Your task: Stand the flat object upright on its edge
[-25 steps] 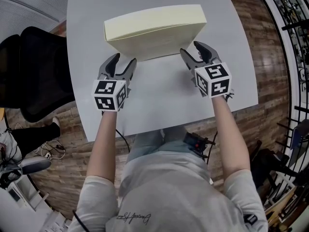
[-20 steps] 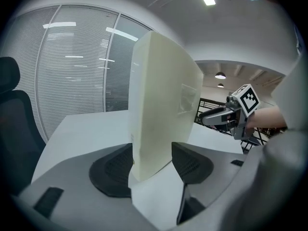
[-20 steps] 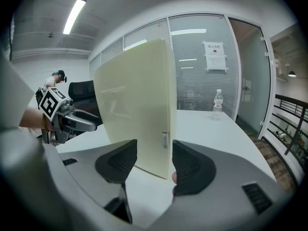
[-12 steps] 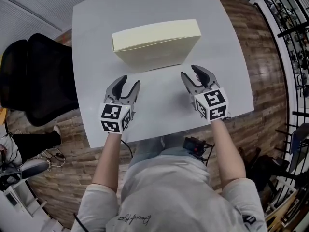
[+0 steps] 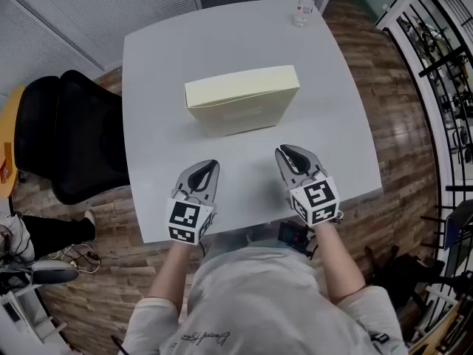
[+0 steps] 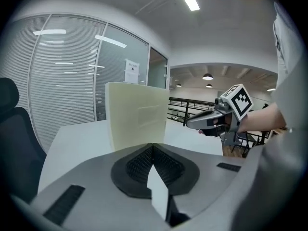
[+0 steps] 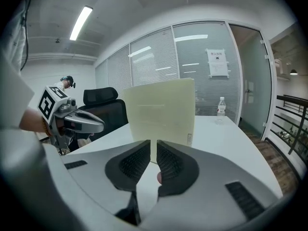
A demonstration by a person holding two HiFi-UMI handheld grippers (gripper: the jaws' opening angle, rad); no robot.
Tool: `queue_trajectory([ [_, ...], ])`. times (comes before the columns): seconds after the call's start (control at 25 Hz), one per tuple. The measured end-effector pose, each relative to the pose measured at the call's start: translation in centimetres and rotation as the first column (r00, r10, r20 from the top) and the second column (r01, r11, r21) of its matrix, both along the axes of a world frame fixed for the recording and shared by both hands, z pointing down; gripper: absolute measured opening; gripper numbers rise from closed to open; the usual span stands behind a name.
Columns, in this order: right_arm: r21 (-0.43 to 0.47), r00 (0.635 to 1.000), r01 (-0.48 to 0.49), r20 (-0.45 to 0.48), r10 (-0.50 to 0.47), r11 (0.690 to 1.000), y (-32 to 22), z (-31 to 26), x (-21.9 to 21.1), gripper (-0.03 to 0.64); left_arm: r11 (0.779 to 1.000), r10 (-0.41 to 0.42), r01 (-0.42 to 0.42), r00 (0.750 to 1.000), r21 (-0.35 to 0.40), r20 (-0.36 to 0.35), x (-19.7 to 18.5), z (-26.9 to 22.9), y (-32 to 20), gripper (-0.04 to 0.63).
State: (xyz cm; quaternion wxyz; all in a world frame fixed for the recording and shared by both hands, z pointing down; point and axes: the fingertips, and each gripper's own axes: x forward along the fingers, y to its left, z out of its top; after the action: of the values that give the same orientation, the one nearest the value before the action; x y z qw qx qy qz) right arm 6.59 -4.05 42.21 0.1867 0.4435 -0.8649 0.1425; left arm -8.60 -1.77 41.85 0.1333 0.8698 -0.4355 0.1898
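**user1:** ok so the pads [image 6: 137, 165] of the left gripper [image 6: 153, 145] are being pressed flat together, with nothing caught in them. The right gripper [image 7: 153, 143] is being closed too. A thin slit is being left between its jaws, and nothing's in there either. Why though?

**user2:** guessing it's because nothing is being asked of them right now. The cream box [image 5: 242, 98] is being carried on its own long narrow edge, upright, around the middle of the table [image 5: 162, 65]. It isn't being touched by either gripper. Both are being held low by the table's near edge, well apart from the box, one to each side.

**user1:** so the job is being treated as done?

**user2:** looks that way imo. The broad face is being shown to both gripper views, and no lean is being picked up. The water bottle [image 5: 302, 8] at the far edge and the black chair [image 5: 66, 139] beside the table aren't being bothered at all.
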Motion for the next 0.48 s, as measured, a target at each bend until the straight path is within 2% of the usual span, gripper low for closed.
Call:
queue_trajectory([
  [0.28, -0.028, 0.998, 0.061, -0.015, -0.061, 0.998, 2.9, 0.2, -1.4, 0.038, 1.0, 0.014, -0.016, 0.999, -0.027, -0.053, 1.6, 0.1, 1.8, 0.011],
  [0.48, -0.029, 0.999, 0.037, 0.001, -0.037, 0.999, 3.1, -0.8, -0.5, 0.032, 1.0, 0.013, -0.013, 0.999, -0.01, -0.048, 2.2, -0.8, 2.1, 0.011],
])
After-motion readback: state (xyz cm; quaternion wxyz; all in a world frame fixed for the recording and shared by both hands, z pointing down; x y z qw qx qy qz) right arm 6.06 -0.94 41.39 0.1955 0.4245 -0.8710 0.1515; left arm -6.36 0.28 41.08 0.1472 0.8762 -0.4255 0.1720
